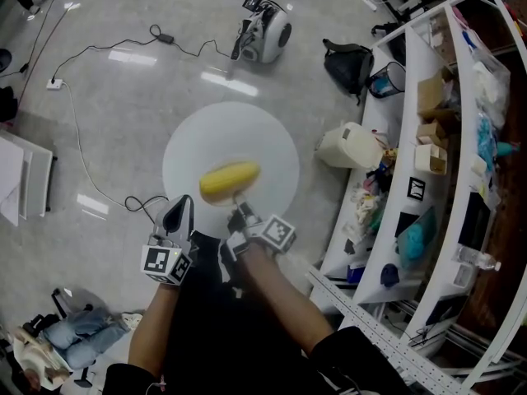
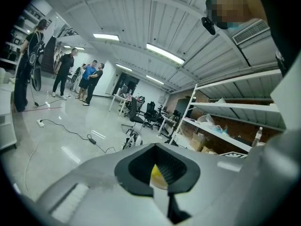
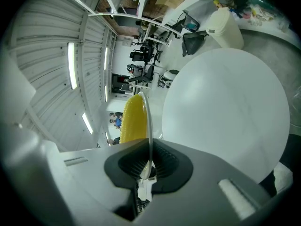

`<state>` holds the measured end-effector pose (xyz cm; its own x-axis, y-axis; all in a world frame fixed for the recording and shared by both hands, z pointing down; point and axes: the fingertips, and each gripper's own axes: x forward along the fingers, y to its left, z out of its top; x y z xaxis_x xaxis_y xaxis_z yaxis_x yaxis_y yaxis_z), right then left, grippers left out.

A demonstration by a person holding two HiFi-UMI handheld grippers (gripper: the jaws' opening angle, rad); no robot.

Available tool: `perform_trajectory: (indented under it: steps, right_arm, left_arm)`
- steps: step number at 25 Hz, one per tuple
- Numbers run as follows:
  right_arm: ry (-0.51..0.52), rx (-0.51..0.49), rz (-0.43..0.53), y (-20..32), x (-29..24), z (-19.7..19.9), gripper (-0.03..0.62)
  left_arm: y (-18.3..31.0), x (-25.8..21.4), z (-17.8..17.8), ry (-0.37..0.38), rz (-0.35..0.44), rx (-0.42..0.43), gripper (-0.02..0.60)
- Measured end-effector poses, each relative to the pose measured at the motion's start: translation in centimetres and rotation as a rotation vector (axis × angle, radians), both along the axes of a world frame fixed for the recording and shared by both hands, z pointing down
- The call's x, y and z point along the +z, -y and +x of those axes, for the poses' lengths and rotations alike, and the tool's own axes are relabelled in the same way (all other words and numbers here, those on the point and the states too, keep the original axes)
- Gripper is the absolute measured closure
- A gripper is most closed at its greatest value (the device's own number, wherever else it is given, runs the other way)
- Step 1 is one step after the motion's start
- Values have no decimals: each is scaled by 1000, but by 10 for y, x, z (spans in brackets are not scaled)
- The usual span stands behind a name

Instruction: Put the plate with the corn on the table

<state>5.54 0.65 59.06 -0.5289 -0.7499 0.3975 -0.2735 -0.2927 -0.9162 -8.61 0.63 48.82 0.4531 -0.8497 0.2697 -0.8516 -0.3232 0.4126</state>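
A yellow corn cob (image 1: pixel 230 180) lies on a thin clear plate, held over the near part of the round white table (image 1: pixel 198 134). My right gripper (image 1: pixel 240 212) is shut on the plate's near rim. In the right gripper view the rim (image 3: pixel 146 126) runs edge-on into the closed pads of the right gripper (image 3: pixel 148 166), with the corn (image 3: pixel 132 119) on its left and the table (image 3: pixel 225 117) on its right. My left gripper (image 1: pixel 179 212) hovers at the table's near left edge, jaws together and holding nothing. Over the closed tips of the left gripper (image 2: pixel 160 178) a sliver of corn (image 2: pixel 157 175) shows.
White shelving (image 1: pixel 428 138) packed with boxes and clutter curves along the right. A white canister (image 1: pixel 350 146) and a black bag (image 1: pixel 346 62) sit on the floor beside it. A wheeled device (image 1: pixel 265 33) and cables (image 1: pixel 74 122) lie beyond the table. People (image 2: pixel 89 81) stand far off.
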Motion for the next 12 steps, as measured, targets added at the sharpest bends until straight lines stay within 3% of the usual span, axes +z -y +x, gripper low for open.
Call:
perform_trajectory:
  steps: [12]
  right_arm:
    - [1, 30, -25, 5, 29, -10, 569]
  left_arm:
    - [10, 24, -13, -2, -17, -5, 578]
